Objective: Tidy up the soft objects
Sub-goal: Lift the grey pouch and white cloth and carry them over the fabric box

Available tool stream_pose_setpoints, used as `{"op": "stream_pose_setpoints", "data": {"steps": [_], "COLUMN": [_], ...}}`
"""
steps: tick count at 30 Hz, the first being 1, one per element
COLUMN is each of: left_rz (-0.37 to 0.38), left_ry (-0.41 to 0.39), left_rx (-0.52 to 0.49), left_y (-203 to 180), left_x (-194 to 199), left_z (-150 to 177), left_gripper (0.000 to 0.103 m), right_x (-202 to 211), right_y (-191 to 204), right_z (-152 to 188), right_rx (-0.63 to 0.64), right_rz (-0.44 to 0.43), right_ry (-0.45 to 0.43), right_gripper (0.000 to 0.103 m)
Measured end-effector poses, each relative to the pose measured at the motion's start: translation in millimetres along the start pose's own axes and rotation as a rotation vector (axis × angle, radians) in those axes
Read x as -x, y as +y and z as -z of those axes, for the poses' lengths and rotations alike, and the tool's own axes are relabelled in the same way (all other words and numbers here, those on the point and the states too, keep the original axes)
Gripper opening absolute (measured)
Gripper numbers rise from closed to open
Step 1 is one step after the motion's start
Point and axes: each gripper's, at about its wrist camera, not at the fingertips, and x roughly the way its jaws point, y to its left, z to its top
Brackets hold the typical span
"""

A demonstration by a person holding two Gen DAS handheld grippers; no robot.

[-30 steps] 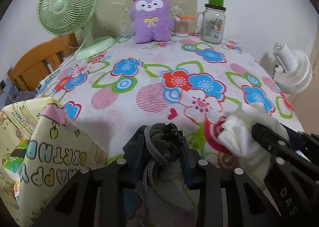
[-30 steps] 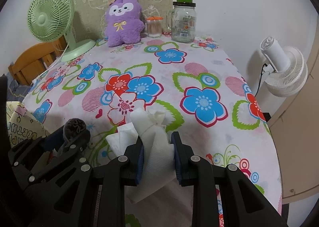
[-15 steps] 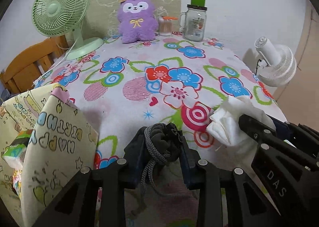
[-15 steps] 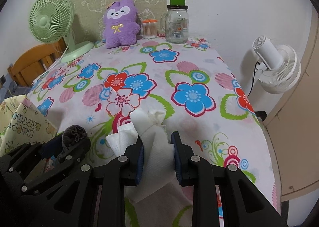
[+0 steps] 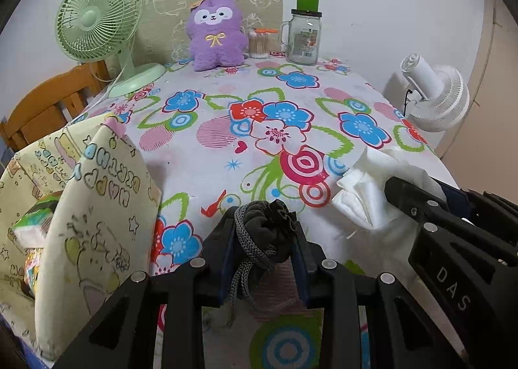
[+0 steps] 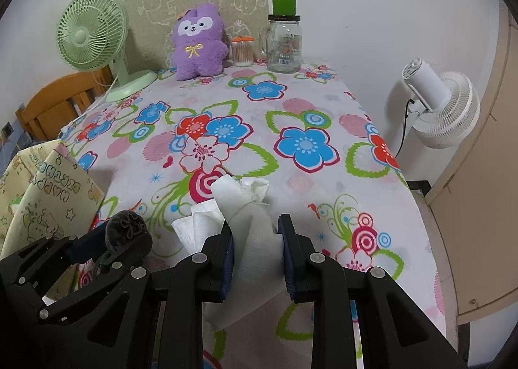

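At far left, the open gift bag (image 5: 97,207) printed with birthday lettering contains a green tissue pack (image 5: 30,220). The left gripper (image 5: 264,239) clamps a grey drawstring pouch (image 5: 268,226) above the near table (image 5: 210,168) edge. The right gripper (image 6: 255,242) clamps a white tied cloth bundle (image 6: 249,229) just beside it.

What I count on and around my table

Two fans (image 5: 98,17) (image 5: 435,94), one purple plush toy (image 5: 217,34), one glass jar (image 5: 304,37), one gift bag (image 5: 94,207), and two pouches (image 5: 268,229) (image 6: 252,236) in my fingers.
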Motion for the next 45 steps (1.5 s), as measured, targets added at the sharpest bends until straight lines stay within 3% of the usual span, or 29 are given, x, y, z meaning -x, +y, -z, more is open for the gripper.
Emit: {"op": "stream_pose_setpoints", "data": {"steps": [45], "left_rz": [0.025], "left_ry": [-0.128], "left_rx": [-0.080], "left_y": [-11], "left_x": [87], "left_z": [26], "left_gripper": [0.031], "right_x": [92], "right_y": [25], "right_z": [29], "right_rx": [0.029], "right_rz": [-0.038], "right_ry": [-0.125], "right_gripper": [0.028]}}
